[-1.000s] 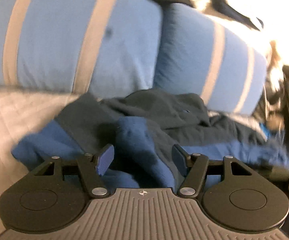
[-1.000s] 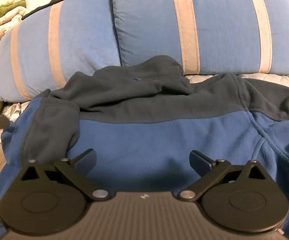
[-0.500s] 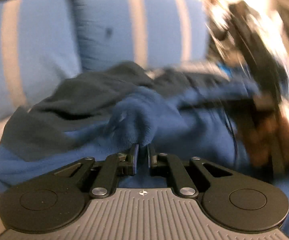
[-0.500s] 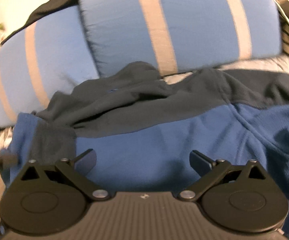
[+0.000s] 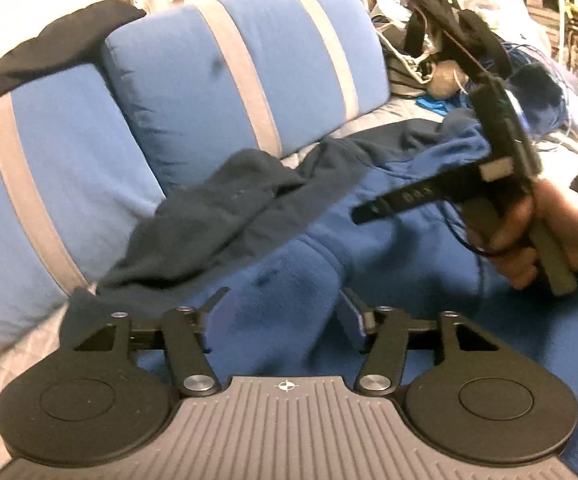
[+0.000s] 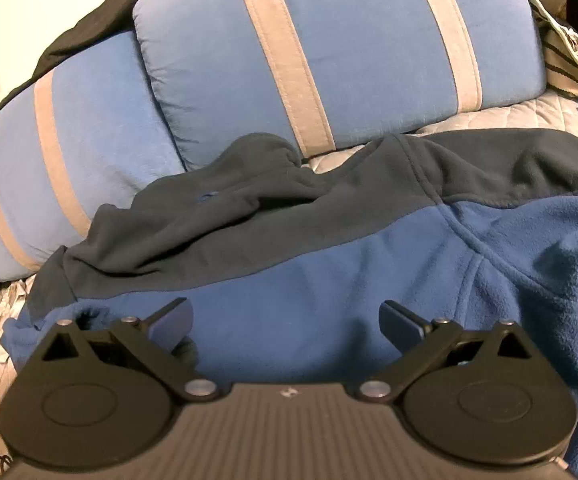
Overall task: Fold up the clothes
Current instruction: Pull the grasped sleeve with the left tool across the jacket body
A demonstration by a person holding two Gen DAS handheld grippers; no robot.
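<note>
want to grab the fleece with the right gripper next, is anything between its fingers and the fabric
Nothing visible. The right gripper is open just over the blue fleece jacket, with bare fabric between and ahead of its fingers. The striped pillows lie beyond the jacket's dark collar, out of the way.

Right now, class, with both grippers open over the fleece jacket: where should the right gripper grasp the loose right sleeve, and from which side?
Grip the fleece jacket at its bunched right sleeve, from above: raised folds there offer a pinchable ridge; the body lies flat.
</note>
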